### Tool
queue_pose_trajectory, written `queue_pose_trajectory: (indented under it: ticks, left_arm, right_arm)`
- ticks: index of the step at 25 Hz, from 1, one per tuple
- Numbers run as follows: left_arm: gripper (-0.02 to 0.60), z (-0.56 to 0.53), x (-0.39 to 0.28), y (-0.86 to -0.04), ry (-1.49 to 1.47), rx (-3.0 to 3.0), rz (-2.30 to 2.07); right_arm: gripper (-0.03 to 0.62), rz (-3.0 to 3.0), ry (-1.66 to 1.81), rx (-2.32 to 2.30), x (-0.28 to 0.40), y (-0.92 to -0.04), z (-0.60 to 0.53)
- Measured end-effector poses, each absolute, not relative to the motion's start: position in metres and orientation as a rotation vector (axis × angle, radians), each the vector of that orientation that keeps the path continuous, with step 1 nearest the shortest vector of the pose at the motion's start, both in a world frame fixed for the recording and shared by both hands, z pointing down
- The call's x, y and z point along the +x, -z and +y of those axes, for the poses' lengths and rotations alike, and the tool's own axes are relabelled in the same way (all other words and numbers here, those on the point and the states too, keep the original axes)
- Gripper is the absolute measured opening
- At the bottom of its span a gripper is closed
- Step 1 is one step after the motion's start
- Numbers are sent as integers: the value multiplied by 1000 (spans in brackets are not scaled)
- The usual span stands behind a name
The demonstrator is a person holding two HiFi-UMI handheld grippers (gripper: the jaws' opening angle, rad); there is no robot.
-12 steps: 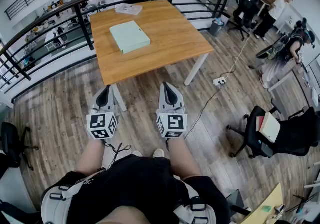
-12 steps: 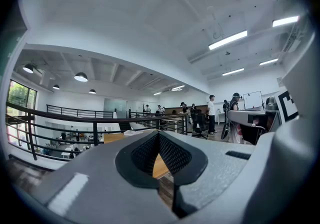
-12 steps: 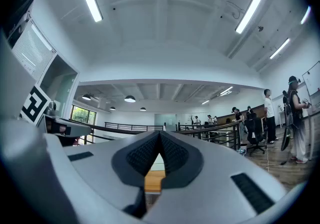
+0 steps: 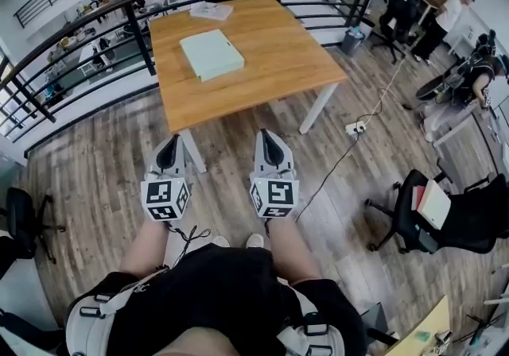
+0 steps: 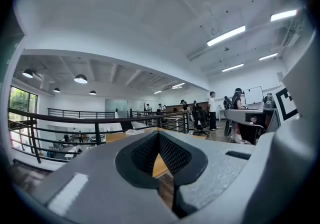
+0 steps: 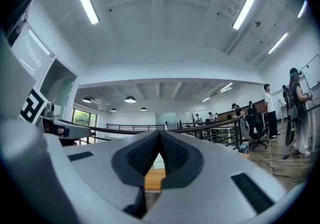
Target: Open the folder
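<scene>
**A:** The left gripper (image 4: 169,142) and the right gripper (image 4: 266,137), held side by side by a standing person above a wood-plank floor (image 4: 103,187), both point toward a table (image 4: 274,56). How do the jaws stand?

**B:** Both pairs are closed, tip to tip, with nothing caught in either. In the left gripper view the ribbed dark pads (image 5: 172,154) meet at the front. Only a thin gap lies behind them, and the table's orange wood shows through it. The right gripper view shows the same.

**A:** And the folder?

**B:** The folder (image 4: 211,54) is pale green and lies flat and shut on the tabletop, towards the table's far left part. It is well apart from both grippers, which hang short of the table's near edge. Neither gripper touches it.

**A:** Anything else on the table?

**B:** A small stack of papers (image 4: 211,9) lies near the far edge, beyond the folder and apart from it.

**A:** And around it?

**B:** A dark railing (image 4: 119,5) curves behind the table, with a lower level visible past it. To the right, a power strip (image 4: 355,128) sits on the floor near a white table leg. A black office chair (image 4: 413,223) stands further right, with a pale pad on its seat. Several people (image 4: 449,17) stand at desks in the far right corner.
</scene>
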State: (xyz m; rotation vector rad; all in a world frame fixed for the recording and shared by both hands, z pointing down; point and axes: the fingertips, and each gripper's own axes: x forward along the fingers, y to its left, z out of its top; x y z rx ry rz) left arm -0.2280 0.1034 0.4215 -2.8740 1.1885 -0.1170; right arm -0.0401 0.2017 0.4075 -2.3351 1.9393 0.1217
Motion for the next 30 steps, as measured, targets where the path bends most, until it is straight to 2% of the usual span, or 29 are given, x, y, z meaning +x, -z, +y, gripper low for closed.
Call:
queue_pose_trajectory:
  ticks: [14,30]
  left_arm:
    - [3,96,-209,-421,134,-2844,1266]
    - [3,87,-130,-427,150,-2803,1310]
  right_arm:
    - [5,1987,-67,-2286,-15,-411,188]
    - [5,2013,-73,-2247,66,-413,182]
